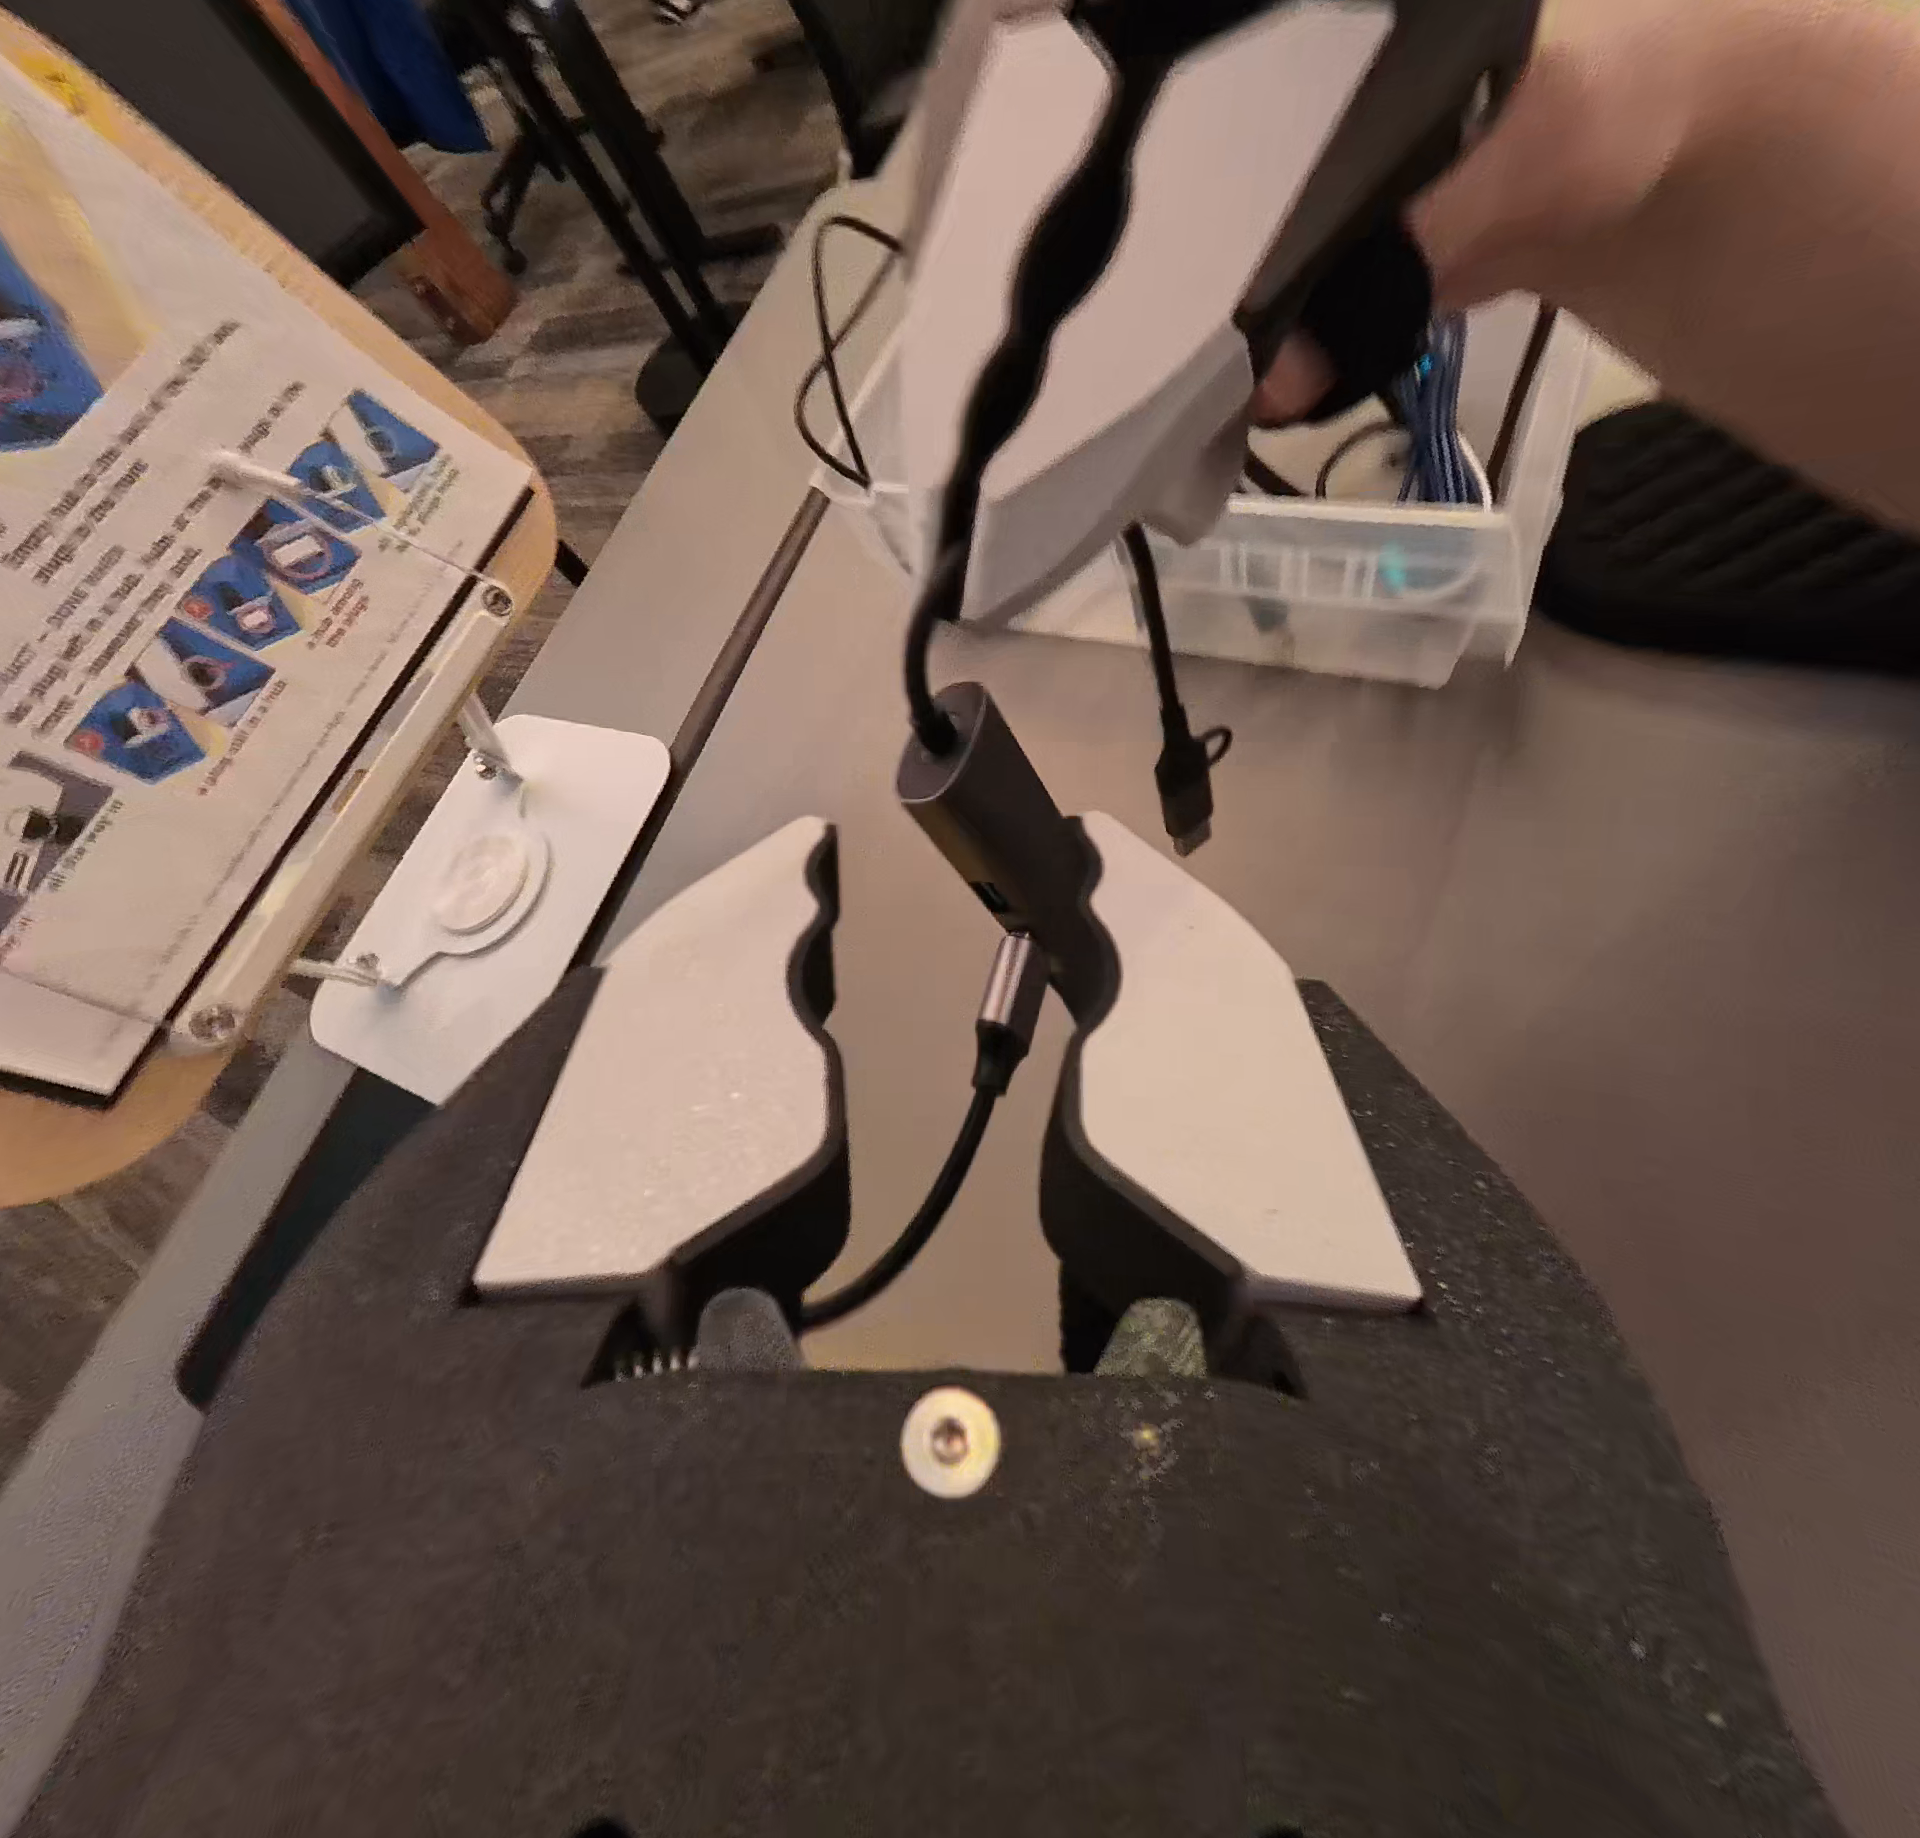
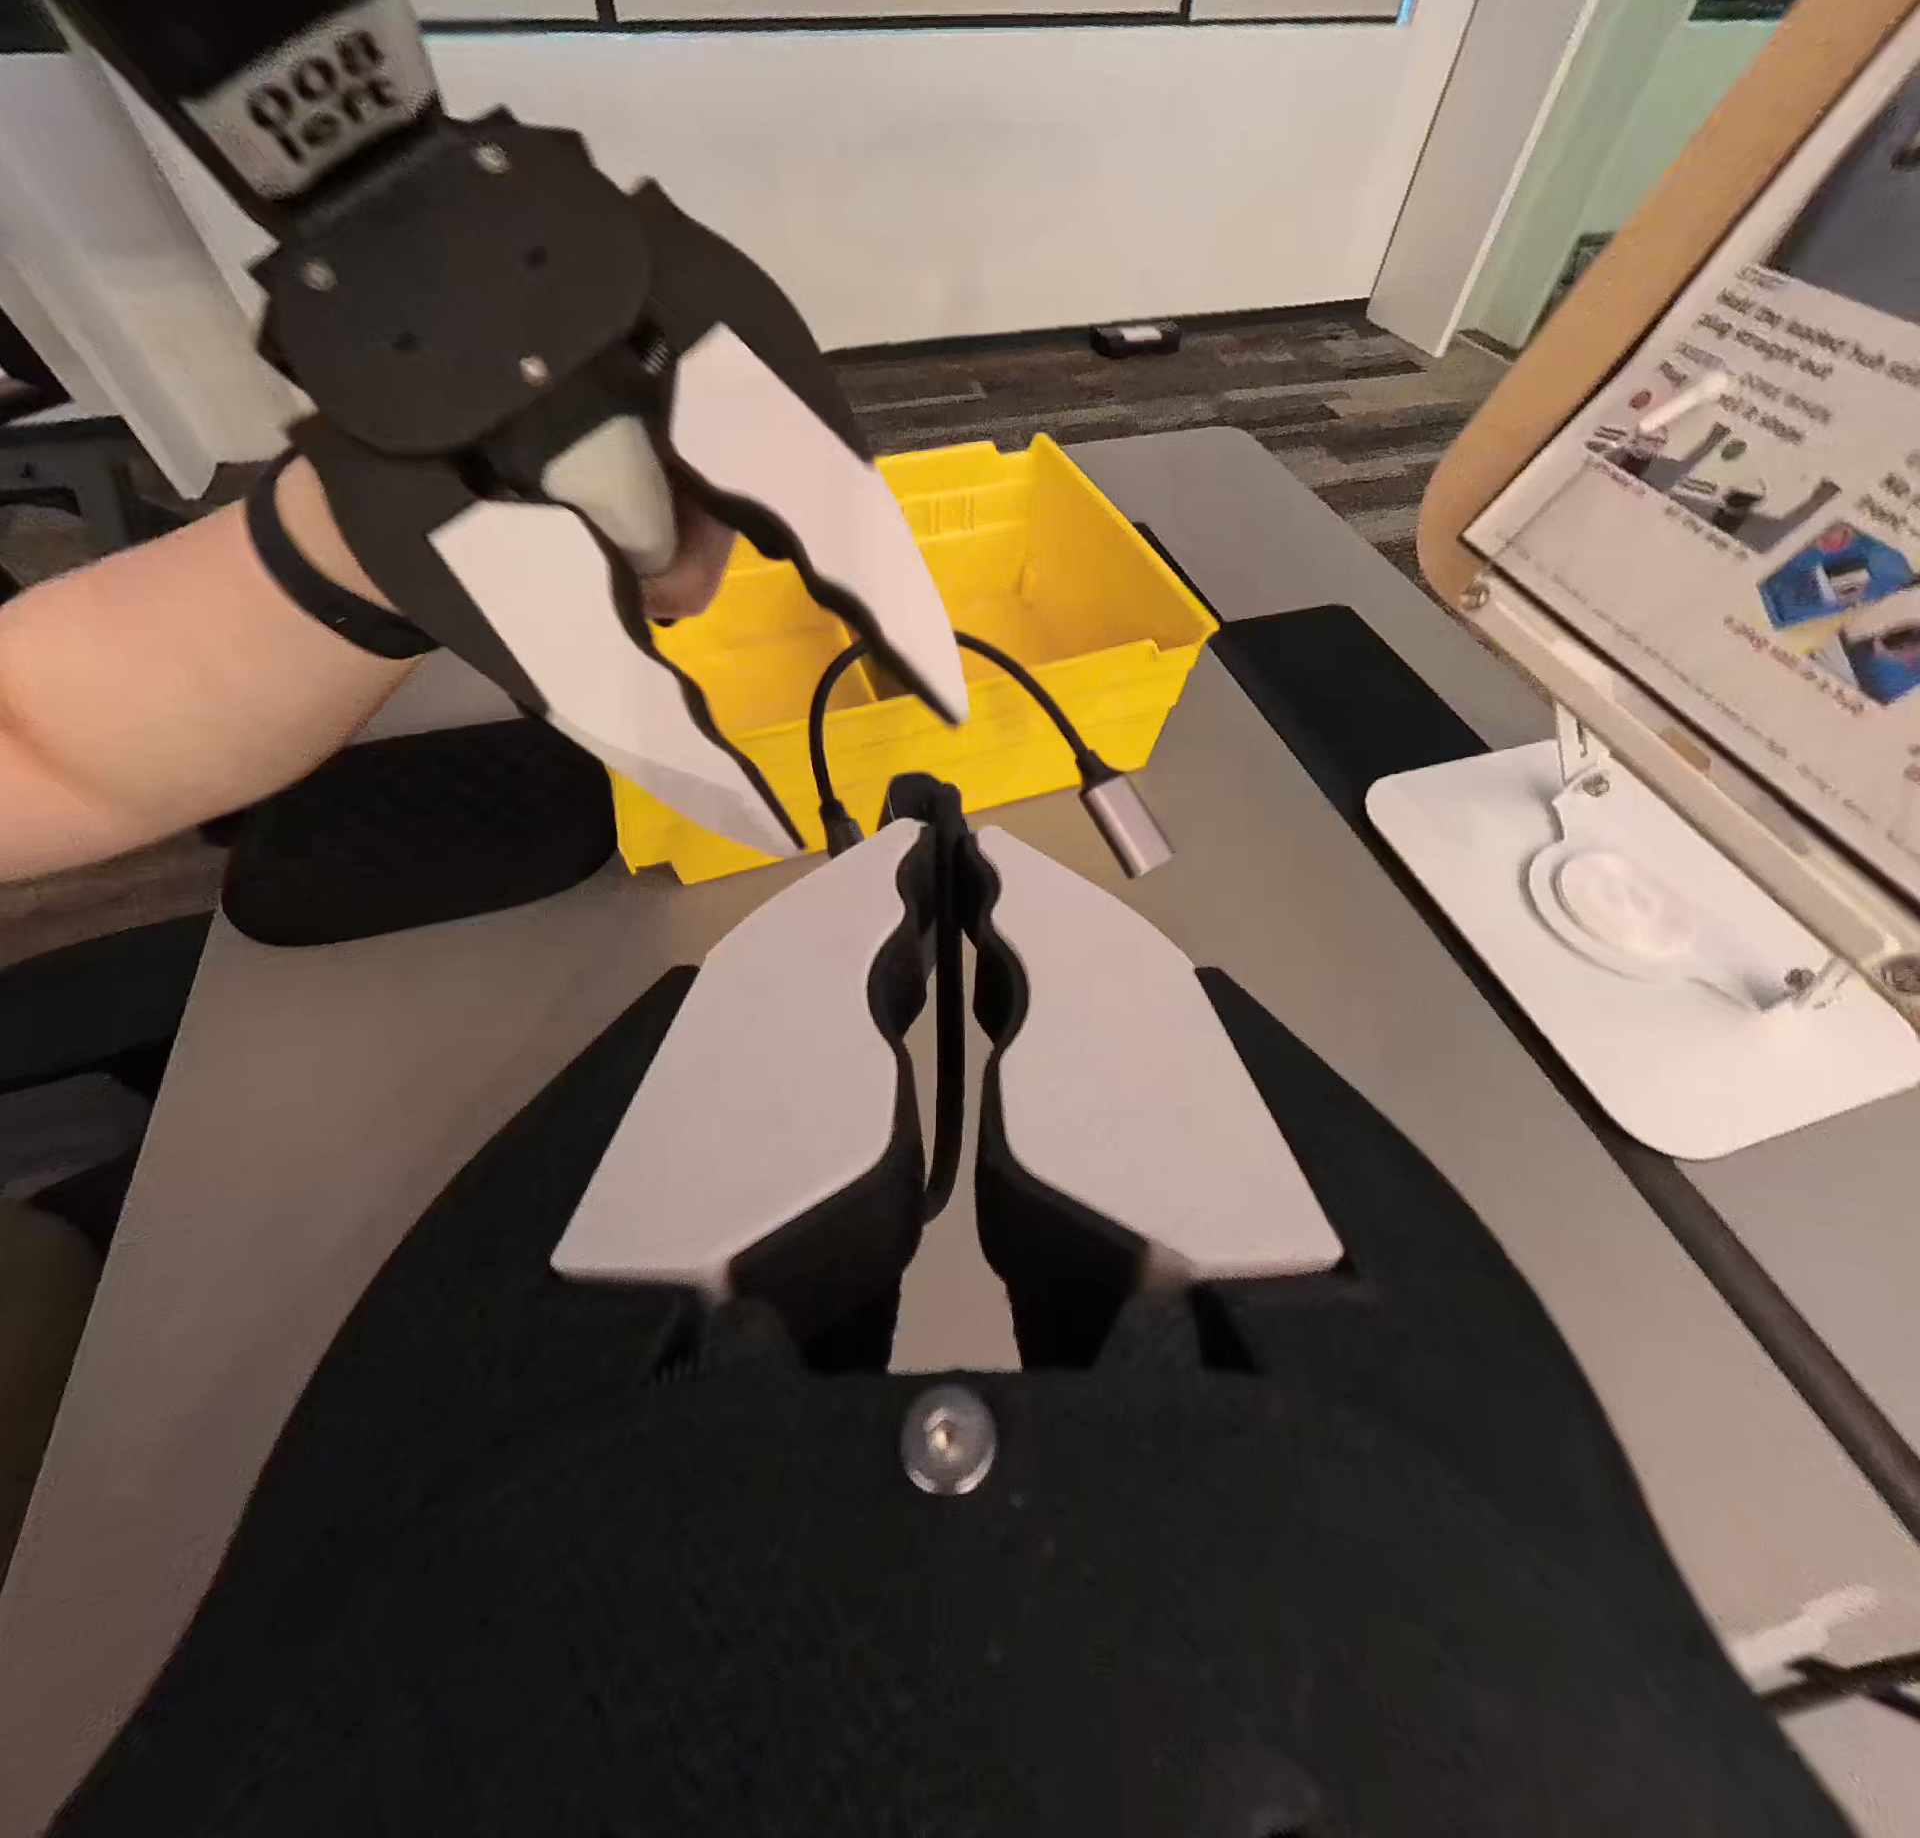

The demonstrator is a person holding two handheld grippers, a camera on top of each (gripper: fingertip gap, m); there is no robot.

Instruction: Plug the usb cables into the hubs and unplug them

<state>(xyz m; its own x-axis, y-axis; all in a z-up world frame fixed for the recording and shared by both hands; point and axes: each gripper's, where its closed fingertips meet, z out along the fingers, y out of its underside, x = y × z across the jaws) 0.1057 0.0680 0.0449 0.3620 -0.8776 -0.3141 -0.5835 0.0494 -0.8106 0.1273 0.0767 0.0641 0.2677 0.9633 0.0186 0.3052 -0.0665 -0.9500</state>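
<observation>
Hub (image 1: 987, 832): dark stick, centre of the left view, tilted, apparently hanging by its own lead (image 2: 943, 1009) over the table (image 1: 1558, 1061).

- Table: grey, fills the lower right of both views.
- Sheet (image 1: 208, 541): on a white stand, left edge of the left view; clear of the work.
- Yellow bin (image 2: 1091, 583): centre of the right view, directly behind the hub.
- Clear bin (image 1: 1351, 583): upper right of the left view, holds spare cables.
- Right gripper (image 2: 951, 838): pressed together on the lead just above the hub.
- Left gripper (image 1: 956, 832): spread, hub beside its right finger, nothing held.
- Grey plug (image 1: 1010, 988): just below the hub, between the left fingers, its cable looping back between them.
- Black plug (image 1: 1190, 801): dangling right of the hub.

Risks: held by the lead alone, the hub may swing or twist, so the left gripper could miss it. The grey plug's cable lies in the closing path and may be caught. The lead may slip.
</observation>
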